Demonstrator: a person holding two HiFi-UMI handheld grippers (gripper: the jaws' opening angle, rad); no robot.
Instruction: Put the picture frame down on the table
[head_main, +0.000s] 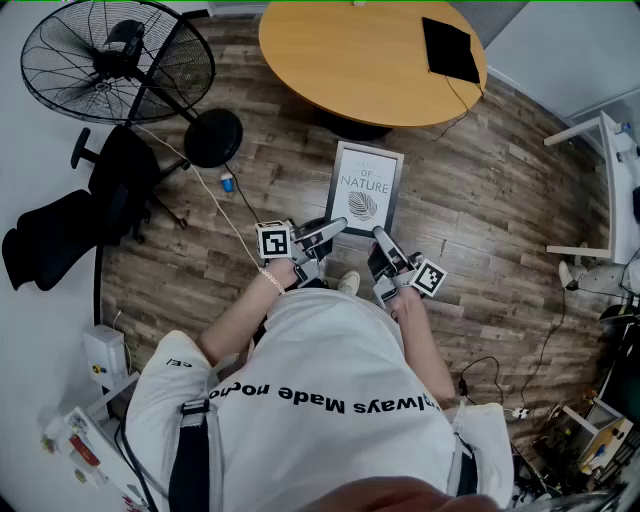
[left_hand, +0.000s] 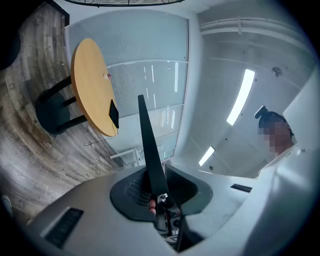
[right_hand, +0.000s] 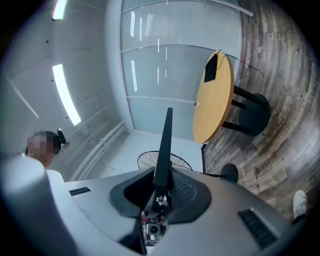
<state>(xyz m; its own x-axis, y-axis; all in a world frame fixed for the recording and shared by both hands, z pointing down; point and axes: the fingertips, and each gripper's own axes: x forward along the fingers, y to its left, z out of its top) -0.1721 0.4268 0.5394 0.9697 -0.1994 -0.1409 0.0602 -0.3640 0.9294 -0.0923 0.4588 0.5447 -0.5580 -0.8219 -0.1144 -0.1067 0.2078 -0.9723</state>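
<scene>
The picture frame (head_main: 365, 190), dark-edged with a leaf print and the words "OF NATURE", is held flat above the wooden floor, just short of the round wooden table (head_main: 340, 55). My left gripper (head_main: 333, 229) is shut on its near left corner and my right gripper (head_main: 380, 237) is shut on its near right corner. In the left gripper view the frame (left_hand: 149, 145) shows edge-on as a thin dark strip pinched in the gripper (left_hand: 154, 186). The right gripper view shows the same strip (right_hand: 164, 150) clamped in the gripper (right_hand: 161, 186).
A flat black pad (head_main: 450, 48) lies on the table's right side, with a cable trailing off it. A big standing fan (head_main: 120, 60) and a black office chair (head_main: 80, 215) stand at the left. A white stand (head_main: 612, 185) is at the right. Cables cross the floor.
</scene>
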